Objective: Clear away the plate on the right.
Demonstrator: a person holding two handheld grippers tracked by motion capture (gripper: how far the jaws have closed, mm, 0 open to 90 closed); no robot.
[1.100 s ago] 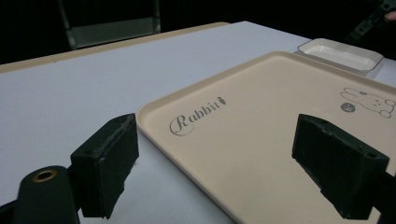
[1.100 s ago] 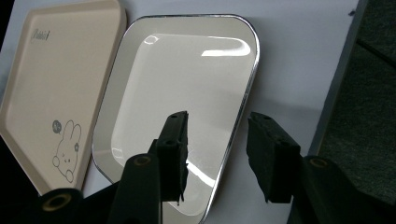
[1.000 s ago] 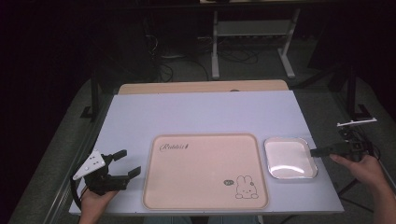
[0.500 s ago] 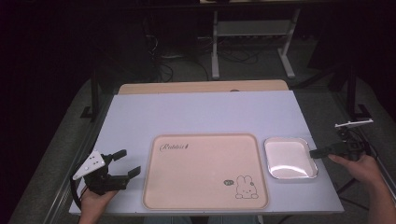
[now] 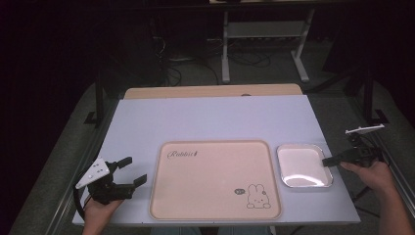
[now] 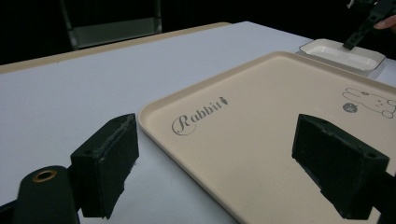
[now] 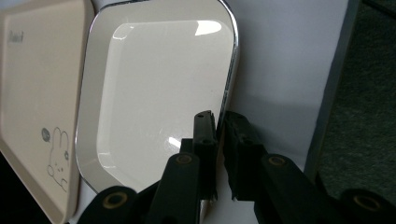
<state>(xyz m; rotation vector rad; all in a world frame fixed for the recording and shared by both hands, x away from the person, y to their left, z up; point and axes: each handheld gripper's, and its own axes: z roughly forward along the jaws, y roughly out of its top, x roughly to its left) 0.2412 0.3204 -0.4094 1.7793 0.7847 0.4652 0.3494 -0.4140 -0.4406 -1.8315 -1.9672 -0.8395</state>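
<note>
A beige tray (image 5: 210, 181) printed with "Rabbit" and a bunny lies at the table's front middle. Right of it sits a small white dish (image 5: 303, 166) with a shiny rim. My right gripper (image 5: 327, 161) reaches the dish's right edge. In the right gripper view its jaws have just been closing, and the right gripper (image 7: 218, 119) stands shut with the rim of the dish (image 7: 159, 79) pinched between the pads. My left gripper (image 5: 136, 170) rests open just left of the tray. In the left gripper view the left gripper (image 6: 217, 140) has nothing between its pads.
The pale table top (image 5: 210, 122) stretches bare behind the tray, with a wooden strip (image 5: 210, 91) along its far edge. The table's right edge (image 5: 342, 171) runs close beside the dish. Beyond the table stand a metal frame and cables on the dark floor.
My right gripper's jaws have drawn together at the dish's right rim, and that hand has barely shifted. The left gripper, tray and dish have stayed put.
</note>
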